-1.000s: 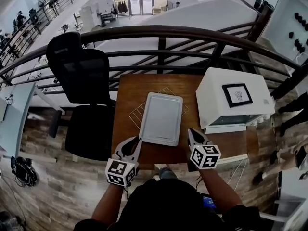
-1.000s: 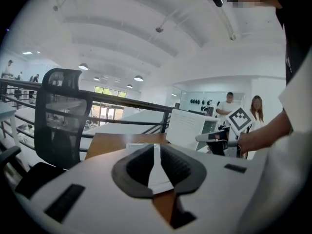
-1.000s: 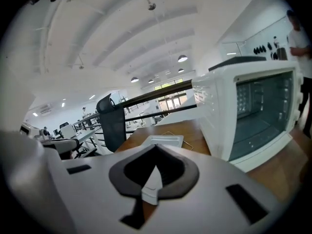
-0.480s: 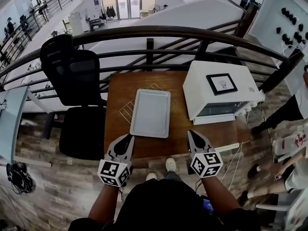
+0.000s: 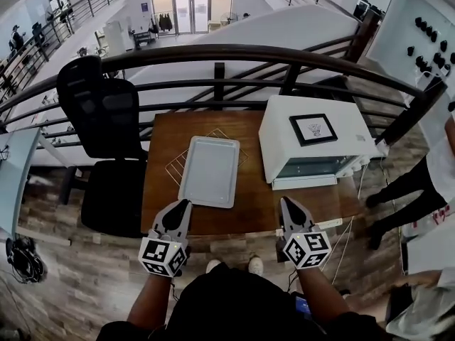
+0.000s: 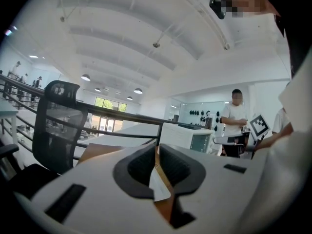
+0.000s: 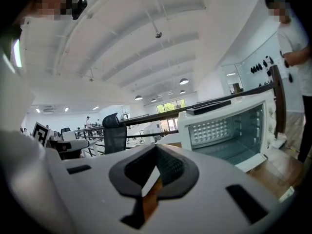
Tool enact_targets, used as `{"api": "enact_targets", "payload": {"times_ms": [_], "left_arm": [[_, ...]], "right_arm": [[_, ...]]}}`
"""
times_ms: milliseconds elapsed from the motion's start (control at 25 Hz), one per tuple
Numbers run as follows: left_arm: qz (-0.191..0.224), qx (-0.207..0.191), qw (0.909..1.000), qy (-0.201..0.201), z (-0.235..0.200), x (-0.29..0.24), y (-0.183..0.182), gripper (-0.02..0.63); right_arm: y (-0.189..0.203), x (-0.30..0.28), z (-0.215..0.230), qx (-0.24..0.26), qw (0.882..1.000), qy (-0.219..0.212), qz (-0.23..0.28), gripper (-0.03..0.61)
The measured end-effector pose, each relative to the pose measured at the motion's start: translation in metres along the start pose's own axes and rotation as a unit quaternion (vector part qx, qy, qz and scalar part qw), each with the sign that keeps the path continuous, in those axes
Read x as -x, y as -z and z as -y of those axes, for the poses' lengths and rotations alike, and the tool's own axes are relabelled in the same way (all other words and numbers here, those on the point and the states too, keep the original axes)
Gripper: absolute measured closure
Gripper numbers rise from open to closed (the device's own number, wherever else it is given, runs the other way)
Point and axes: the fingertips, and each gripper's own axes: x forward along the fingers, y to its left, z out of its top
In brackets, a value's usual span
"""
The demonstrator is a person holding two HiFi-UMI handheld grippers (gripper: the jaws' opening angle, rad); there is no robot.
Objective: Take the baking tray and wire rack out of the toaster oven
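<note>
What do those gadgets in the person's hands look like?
The left hand-held gripper and right hand-held gripper are white, tapering to two pointed jaws lined with dark ribbed pads. Each carries a white cube printed with black square markers. The person wears a black top.

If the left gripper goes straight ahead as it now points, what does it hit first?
Likely the near edge of the pale grey rectangular metal baking tray, though the gripper's height above it is unclear.
</note>
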Motion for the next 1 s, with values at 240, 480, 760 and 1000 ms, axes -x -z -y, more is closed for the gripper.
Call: {"api": "enact_targets", "payload": {"times_ms": [240, 480, 760, 1000], "left_arm": [[0.009, 0.0, 0.9999, -0.011, 0.022, -0.009, -0.001, 0.586], [0.015, 0.004, 0.9998, -0.015, 0.046, -0.015, -0.002, 0.586], [0.013, -0.003, 0.9999, -0.007, 0.073, -0.025, 0.0, 0.586], [0.012, -0.004, 0.9999, -0.004, 0.083, -0.029, -0.002, 0.586]], "right_arm": [[-0.005, 0.02, 0.018, 0.015, 0.999, -0.031, 0.006, 0.583], [-0.008, 0.036, 0.049, 0.005, 0.999, -0.032, 0.014, 0.583], [-0.013, 0.045, 0.077, 0.001, 0.999, -0.022, 0.027, 0.584], [-0.016, 0.048, 0.084, -0.003, 0.999, -0.022, 0.033, 0.584]]}}
